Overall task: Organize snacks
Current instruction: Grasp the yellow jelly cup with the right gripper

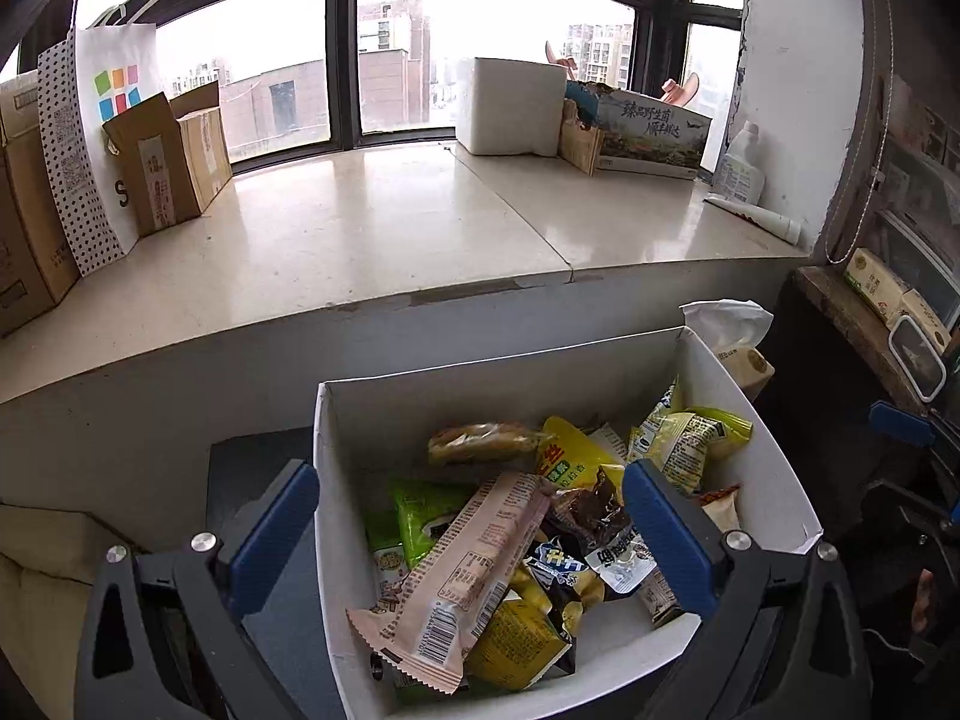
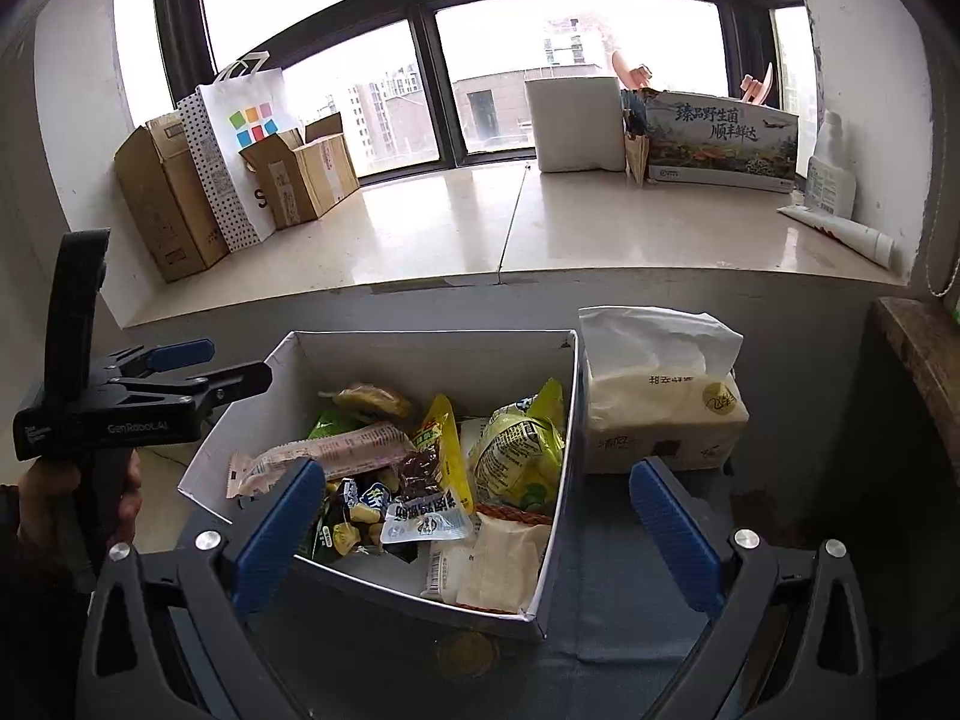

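White snack box (image 1: 774, 468) sits on the dark table below the window ledge (image 1: 372, 228), packed with wrappers. Left gripper (image 1: 471, 534) hangs right over it, jaws spread as wide as they go, nothing between the pads; one blue pad outside the box's left wall, the other above the pile. Long pink bar wrapper (image 1: 462, 576) lies straight under this claw, long axis running 7 to 1 o'clock, so it sits skewed to the jaw line. Right gripper (image 2: 477, 534) also fully spread and empty, straddling the box's near right corner; the bar (image 2: 324, 456) is up at its 10 o'clock, yellow-green bag (image 2: 522, 456) at 12. Tissue pack (image 2: 654, 414) touches the box's right side. Left hand is nearer the bar, I'd say; a wrist roll looks needed to square the pads across it. Snacks all already inside, loosely heaped.
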Available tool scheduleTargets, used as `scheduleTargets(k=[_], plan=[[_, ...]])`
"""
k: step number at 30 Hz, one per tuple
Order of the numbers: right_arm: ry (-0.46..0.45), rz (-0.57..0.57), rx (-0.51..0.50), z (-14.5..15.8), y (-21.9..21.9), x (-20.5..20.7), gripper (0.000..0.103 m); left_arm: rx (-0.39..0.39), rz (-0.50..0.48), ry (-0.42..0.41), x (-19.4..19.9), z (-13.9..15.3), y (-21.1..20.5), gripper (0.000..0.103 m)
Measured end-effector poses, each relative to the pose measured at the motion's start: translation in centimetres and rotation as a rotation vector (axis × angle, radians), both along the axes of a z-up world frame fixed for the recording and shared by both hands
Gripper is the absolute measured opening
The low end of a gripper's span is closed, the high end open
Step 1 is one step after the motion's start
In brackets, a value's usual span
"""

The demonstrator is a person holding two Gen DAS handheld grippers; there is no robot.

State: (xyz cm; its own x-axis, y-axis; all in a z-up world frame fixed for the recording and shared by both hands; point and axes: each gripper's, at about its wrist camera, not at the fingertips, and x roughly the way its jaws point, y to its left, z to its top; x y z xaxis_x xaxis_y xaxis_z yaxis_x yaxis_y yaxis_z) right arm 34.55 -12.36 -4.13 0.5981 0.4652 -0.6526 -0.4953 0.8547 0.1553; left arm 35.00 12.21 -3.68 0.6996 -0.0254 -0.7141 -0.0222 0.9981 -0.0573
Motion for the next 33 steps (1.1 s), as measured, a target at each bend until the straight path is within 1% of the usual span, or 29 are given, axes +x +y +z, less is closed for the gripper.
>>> scheduleTargets(k=[4, 8, 10, 12, 15, 18, 19, 21, 23, 25, 27, 30, 33], plan=[[-0.019, 0.032, 0.0, 0.7, 0.3, -1.6, 0.103, -0.005, -0.004, -0.007, -1.1, 0.7, 0.0, 0.103], [-0.049, 0.071, -0.019, 1.0, 0.5, -4.1, 0.103, -0.003, -0.004, -0.023, -3.6, 1.9, -0.2, 0.103], [-0.058, 0.107, -0.027, 0.7, 0.3, -5.7, 0.103, 0.007, -0.004, -0.031, -5.4, 2.4, -0.6, 0.103], [-0.049, 0.124, -0.039, -0.1, 0.0, -7.0, 0.103, 0.003, -0.006, -0.044, -7.6, 2.8, -1.0, 0.103], [-0.017, 0.122, -0.015, -1.6, -1.0, -8.6, 0.103, -0.036, -0.001, -0.078, -11.6, 2.5, -1.9, 0.103], [0.02, 0.096, 0.0, -3.6, -2.1, -10.2, 0.103, -0.052, -0.022, -0.082, -15.5, 1.0, -3.4, 0.103], [0.032, 0.093, 0.005, -4.4, -2.4, -10.6, 0.103, -0.042, -0.028, -0.08, -16.7, 0.4, -4.1, 0.103], [0.082, 0.091, 0.007, -6.1, -2.8, -11.1, 0.103, -0.04, -0.028, -0.073, -18.8, -0.9, -5.0, 0.103], [0.133, 0.092, 0.055, -7.7, -3.5, -11.7, 0.103, -0.087, -0.05, -0.035, -20.4, -2.5, -5.6, 0.103], [0.189, 0.089, 0.1, -9.3, -4.1, -12.1, 0.103, -0.072, -0.038, -0.019, -21.7, -3.9, -6.3, 0.103], [0.209, 0.062, 0.087, -10.5, -4.3, -12.2, 0.103, -0.065, -0.026, 0.008, -22.6, -5.3, -6.9, 0.103], [0.205, 0.04, 0.033, -11.5, -3.8, -11.5, 0.103, -0.101, -0.017, 0.051, -23.6, -7.4, -7.4, 0.103], [0.198, 0.06, 0.006, -12.2, -2.8, -10.3, 0.103, -0.127, -0.022, 0.085, -24.3, -8.9, -8.1, 0.103]])
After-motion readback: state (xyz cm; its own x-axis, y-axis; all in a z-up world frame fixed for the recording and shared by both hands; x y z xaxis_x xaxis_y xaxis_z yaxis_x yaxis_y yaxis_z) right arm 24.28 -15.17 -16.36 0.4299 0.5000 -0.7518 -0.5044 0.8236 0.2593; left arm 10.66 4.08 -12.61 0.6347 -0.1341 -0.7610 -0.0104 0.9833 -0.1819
